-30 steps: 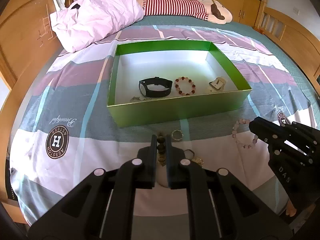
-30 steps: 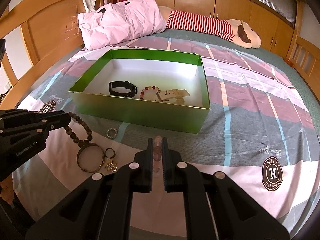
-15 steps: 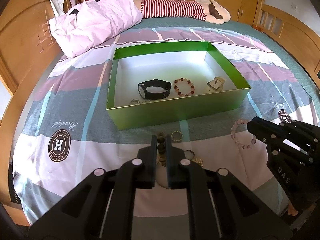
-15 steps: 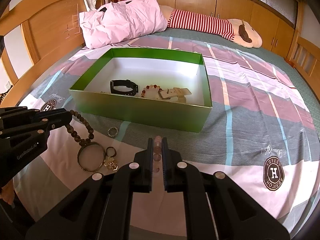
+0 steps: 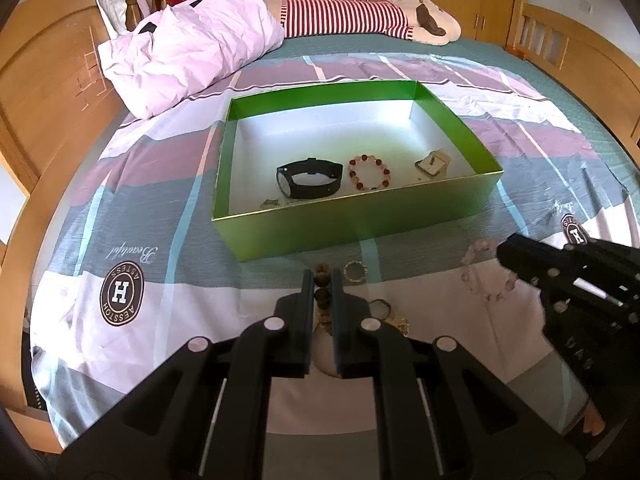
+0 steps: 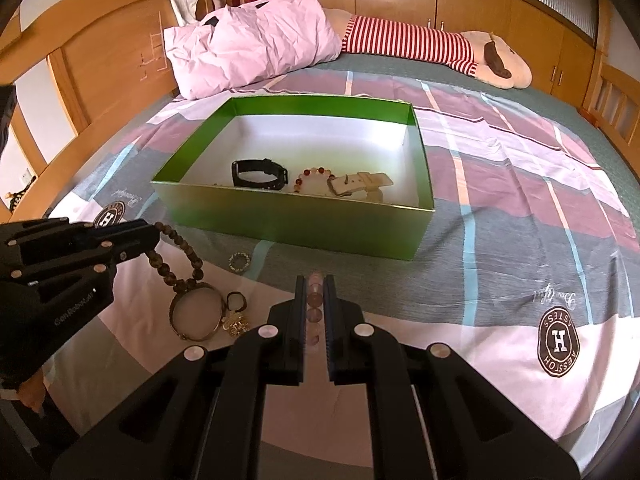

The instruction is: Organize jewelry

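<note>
Left tool [image 5: 321, 280] clenched on the dark wooden bead necklace [image 6: 176, 256]; beads sit between its jaws, and the strand hangs down to a round metal pendant ring [image 6: 196, 311] lying on the bed [image 6: 500, 216]. Right tool [image 6: 315, 286] clenched on the pink bead bracelet [image 5: 478, 270]; pink beads are visible between its jaws, with the rest of the loop on the bedspread. Both tools point down toward the near edge of the bed, the left one nearer the headboard side.

Loose items near that edge, between the two tools: a small sparkly ring [image 6: 239, 261], a dark hair tie [image 6: 236, 301] and a gold charm [image 6: 236, 323] just beside the pendant ring.

The green box [image 5: 360, 220] sits mid-bed, just beyond the tools, open-topped with a white interior. Inside, along its near wall: a black watch [image 5: 310, 178], a red-and-clear bead bracelet [image 5: 369, 171] beside it, and a cream watch [image 5: 432, 163] toward the box's corner farthest from the headboard. A small metallic piece [image 5: 271, 202] lies next to the black watch; too small to identify.

Past the box, at the bed's far side: a crumpled pink pillow [image 5: 192, 44] in the headboard corner and a plush toy in a red-striped shirt [image 5: 360, 18] along the far edge. Wooden headboard [image 6: 104, 60], wooden cabinets behind.
</note>
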### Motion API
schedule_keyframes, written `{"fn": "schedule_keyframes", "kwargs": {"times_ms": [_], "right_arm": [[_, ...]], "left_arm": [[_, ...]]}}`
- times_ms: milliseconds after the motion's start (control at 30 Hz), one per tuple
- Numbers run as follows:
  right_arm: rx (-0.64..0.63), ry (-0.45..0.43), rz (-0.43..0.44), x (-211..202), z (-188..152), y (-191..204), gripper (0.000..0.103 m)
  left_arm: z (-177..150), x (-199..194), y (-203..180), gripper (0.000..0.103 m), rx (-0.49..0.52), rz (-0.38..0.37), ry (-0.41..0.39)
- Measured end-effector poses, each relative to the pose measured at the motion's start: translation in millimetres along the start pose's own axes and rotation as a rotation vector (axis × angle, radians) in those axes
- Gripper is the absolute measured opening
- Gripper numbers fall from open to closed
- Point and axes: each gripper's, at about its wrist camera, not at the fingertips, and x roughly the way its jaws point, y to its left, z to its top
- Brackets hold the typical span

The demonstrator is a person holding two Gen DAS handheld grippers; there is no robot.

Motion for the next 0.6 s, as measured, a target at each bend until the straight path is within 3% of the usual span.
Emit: {"fn": "schedule_keyframes", "kwargs": {"times_ms": [600], "right_arm": [[-0.036, 0.017, 0.021, 12, -8, 12, 0.008]], "left_arm": [[6, -17, 13, 0.008, -0.036, 0.004, -0.037]]}}
